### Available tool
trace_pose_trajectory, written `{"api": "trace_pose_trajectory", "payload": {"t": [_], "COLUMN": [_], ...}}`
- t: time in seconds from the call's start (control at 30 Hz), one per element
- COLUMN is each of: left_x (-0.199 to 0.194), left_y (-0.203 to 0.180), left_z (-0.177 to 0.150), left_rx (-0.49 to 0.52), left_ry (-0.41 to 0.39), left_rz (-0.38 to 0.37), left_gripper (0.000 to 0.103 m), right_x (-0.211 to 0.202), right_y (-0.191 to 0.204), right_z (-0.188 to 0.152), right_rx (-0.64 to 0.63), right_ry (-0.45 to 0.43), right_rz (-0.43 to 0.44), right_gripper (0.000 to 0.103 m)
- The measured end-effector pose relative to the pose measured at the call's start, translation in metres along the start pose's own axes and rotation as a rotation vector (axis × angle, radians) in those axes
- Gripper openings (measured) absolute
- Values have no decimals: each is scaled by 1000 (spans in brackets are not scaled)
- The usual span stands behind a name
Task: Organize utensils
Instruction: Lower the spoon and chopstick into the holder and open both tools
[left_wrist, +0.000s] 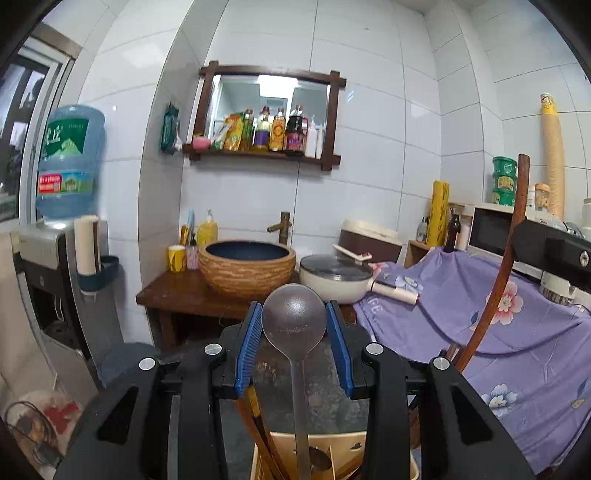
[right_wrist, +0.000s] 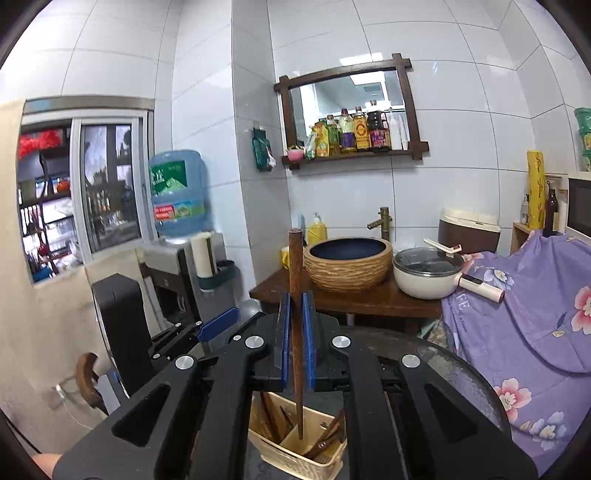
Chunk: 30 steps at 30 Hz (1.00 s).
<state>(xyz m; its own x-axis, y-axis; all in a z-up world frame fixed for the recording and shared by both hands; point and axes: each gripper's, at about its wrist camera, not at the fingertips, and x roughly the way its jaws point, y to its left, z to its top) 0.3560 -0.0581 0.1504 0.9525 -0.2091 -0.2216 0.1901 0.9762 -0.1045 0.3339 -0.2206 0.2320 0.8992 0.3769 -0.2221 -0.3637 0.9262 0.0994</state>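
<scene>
In the left wrist view my left gripper (left_wrist: 294, 317) stands open around the bowl of a grey translucent ladle (left_wrist: 294, 314); its blue pads flank the bowl with small gaps, and the handle runs down into a beige utensil basket (left_wrist: 351, 443). In the right wrist view my right gripper (right_wrist: 296, 325) is shut on a dark wooden utensil handle (right_wrist: 295, 266) that stands upright, its lower end in the basket (right_wrist: 291, 454) among several wooden utensils. The same wooden handle (left_wrist: 509, 240) and the right gripper body show at the right of the left wrist view.
The basket stands on a dark round stone-like table (right_wrist: 461, 369). Behind are a wooden counter (left_wrist: 173, 291) with a woven basin (left_wrist: 246, 267), a white lidded pot (left_wrist: 336, 278), a purple floral cloth (left_wrist: 517, 332), a microwave (left_wrist: 491, 229) and a water dispenser (left_wrist: 55, 258).
</scene>
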Motion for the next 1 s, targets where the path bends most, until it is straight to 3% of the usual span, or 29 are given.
{"api": "trace_pose_trajectory", "payload": {"t": [0.4, 0.9, 1.0], "left_x": [2, 10, 5], "left_y": [9, 12, 12], "left_z": [-68, -99, -98], "left_rx": [24, 69, 78], "left_ry": [99, 188, 176], "left_rz": [-35, -35, -27], "left_gripper": [35, 36, 43], "right_x": [38, 53, 48], "right_y": [-4, -9, -6], "right_z": [-86, -120, -121], "right_rx": [7, 6, -13], "right_ry": [132, 205, 190], "right_rz": [-4, -56, -56], "right_gripper": [8, 8, 13]}}
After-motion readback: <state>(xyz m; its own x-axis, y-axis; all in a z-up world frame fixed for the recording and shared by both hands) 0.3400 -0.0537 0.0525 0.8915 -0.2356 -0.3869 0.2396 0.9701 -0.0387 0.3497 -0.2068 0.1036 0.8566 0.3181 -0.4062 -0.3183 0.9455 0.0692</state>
